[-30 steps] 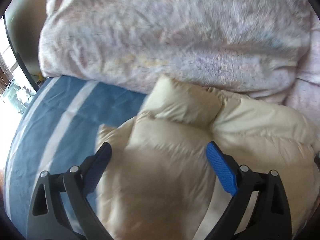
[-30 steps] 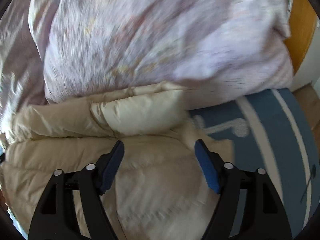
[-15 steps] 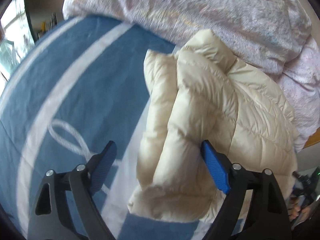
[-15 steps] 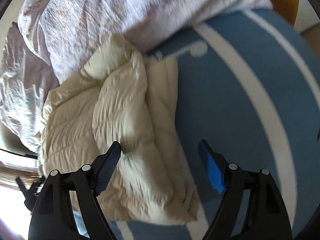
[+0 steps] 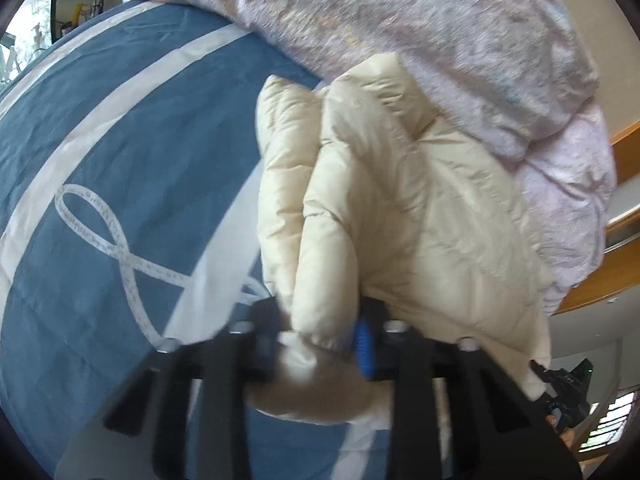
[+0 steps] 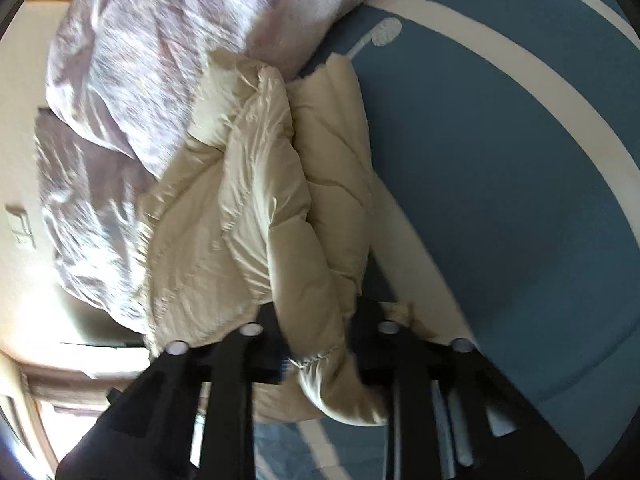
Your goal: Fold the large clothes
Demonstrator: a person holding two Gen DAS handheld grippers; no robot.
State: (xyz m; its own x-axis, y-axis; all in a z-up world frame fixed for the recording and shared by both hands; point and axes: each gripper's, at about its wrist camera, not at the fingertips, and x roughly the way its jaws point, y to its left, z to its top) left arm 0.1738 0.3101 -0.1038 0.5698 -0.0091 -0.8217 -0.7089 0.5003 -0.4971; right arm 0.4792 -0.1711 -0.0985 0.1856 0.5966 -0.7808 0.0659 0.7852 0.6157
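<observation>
A cream puffer jacket (image 5: 384, 200) lies folded on the blue bed cover, its far end against the duvet. In the left wrist view my left gripper (image 5: 320, 340) is closing, and its blue pads press a padded roll at the jacket's near edge. Seen from the right wrist, the same jacket (image 6: 256, 208) runs up the middle of the frame. My right gripper (image 6: 316, 356) is closing too, its jaws pinching the elastic-hemmed end of a padded fold at the near edge.
A pale pink crumpled duvet (image 5: 440, 40) is heaped behind the jacket, also in the right wrist view as the duvet (image 6: 160, 60). The blue bed cover (image 5: 100, 160) has white stripes and a looped line. A wooden bed frame (image 5: 624, 136) shows at right.
Both grippers swung to the jacket's near edge and dropped onto it. Their jaws went from wide open to closed on padded folds of the jacket.
</observation>
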